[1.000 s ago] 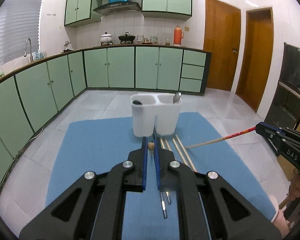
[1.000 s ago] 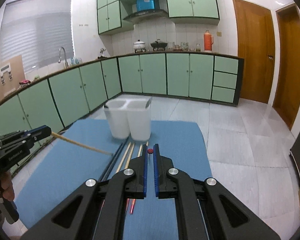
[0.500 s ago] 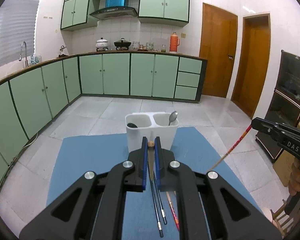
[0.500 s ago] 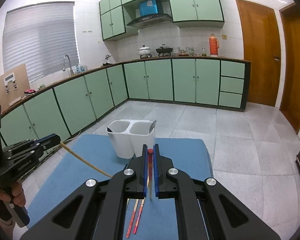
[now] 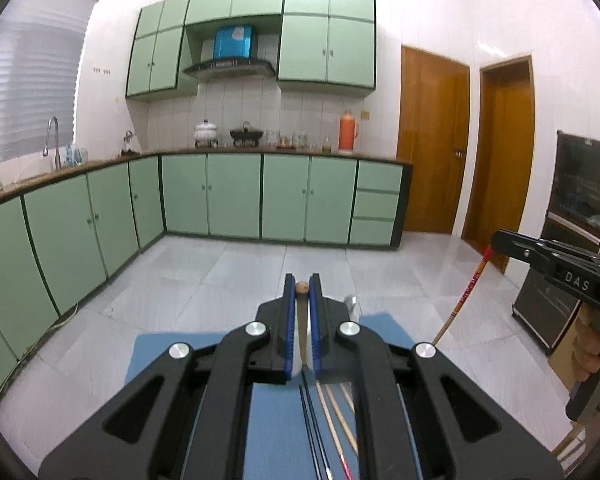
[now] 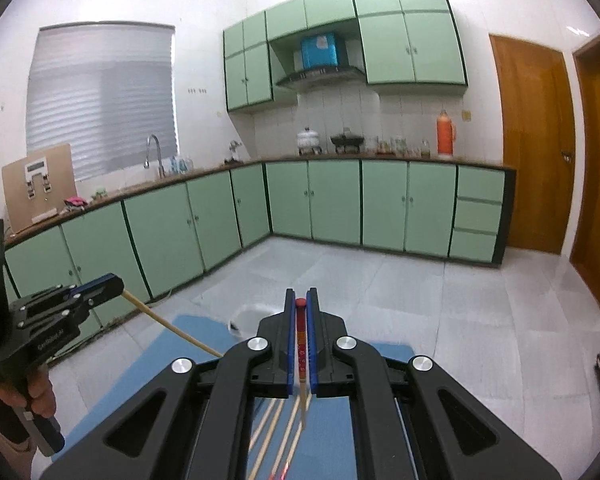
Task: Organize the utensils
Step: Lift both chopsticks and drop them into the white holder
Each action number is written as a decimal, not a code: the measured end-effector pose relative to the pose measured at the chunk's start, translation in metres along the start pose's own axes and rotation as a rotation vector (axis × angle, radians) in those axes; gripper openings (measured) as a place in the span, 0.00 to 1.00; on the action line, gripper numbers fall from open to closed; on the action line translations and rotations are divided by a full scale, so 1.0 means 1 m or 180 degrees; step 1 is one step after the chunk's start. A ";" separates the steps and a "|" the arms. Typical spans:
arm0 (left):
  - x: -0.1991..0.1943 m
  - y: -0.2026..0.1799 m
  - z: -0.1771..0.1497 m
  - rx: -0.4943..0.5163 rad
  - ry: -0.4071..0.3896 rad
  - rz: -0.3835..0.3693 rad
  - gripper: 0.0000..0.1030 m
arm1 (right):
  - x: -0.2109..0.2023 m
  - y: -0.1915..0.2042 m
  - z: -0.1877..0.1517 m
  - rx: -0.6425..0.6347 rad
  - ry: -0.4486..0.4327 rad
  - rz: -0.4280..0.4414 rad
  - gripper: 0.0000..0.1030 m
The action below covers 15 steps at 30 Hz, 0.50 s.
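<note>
Left gripper (image 5: 302, 288) pinches a plain chopstick (image 5: 302, 322), right gripper (image 6: 300, 303) a red-topped chopstick (image 6: 300, 344), both pointing down. The white holder (image 6: 249, 319) sits low, ahead-left of the right gripper, largely hidden.

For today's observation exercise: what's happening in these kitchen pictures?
A person holds two grippers above a blue mat. The left gripper is shut on a plain wooden chopstick; the right gripper is shut on a red-topped chopstick. More chopsticks lie on the mat. The white utensil holder is mostly hidden.
</note>
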<state>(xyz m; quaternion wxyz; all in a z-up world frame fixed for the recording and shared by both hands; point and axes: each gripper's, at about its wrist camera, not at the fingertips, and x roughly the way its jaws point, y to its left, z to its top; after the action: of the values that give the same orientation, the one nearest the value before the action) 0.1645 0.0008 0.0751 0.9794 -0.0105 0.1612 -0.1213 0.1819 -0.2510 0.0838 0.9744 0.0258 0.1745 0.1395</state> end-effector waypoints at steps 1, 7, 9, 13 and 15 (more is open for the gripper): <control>0.001 0.000 0.005 -0.0001 -0.0032 0.0008 0.05 | 0.002 0.002 0.008 -0.0007 -0.0047 0.0010 0.05; 0.020 -0.002 0.030 0.0039 -0.0190 0.0088 0.05 | 0.026 0.009 0.046 -0.0006 -0.0232 0.0055 0.05; 0.030 -0.003 0.036 0.0057 -0.0199 0.0106 0.05 | 0.037 0.009 0.056 0.0003 -0.0271 0.0067 0.05; 0.061 -0.001 0.043 0.0092 -0.0152 0.0123 0.05 | 0.063 0.012 0.071 0.0011 -0.0343 0.0068 0.05; 0.071 0.000 0.043 0.0106 -0.0128 0.0129 0.05 | 0.076 0.012 0.074 0.0006 -0.0358 0.0063 0.05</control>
<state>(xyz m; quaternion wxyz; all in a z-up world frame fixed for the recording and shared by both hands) 0.2439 -0.0174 0.0938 0.9847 0.0067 0.1396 -0.1039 0.2729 -0.2179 0.1295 0.9812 0.0362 0.1193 0.1472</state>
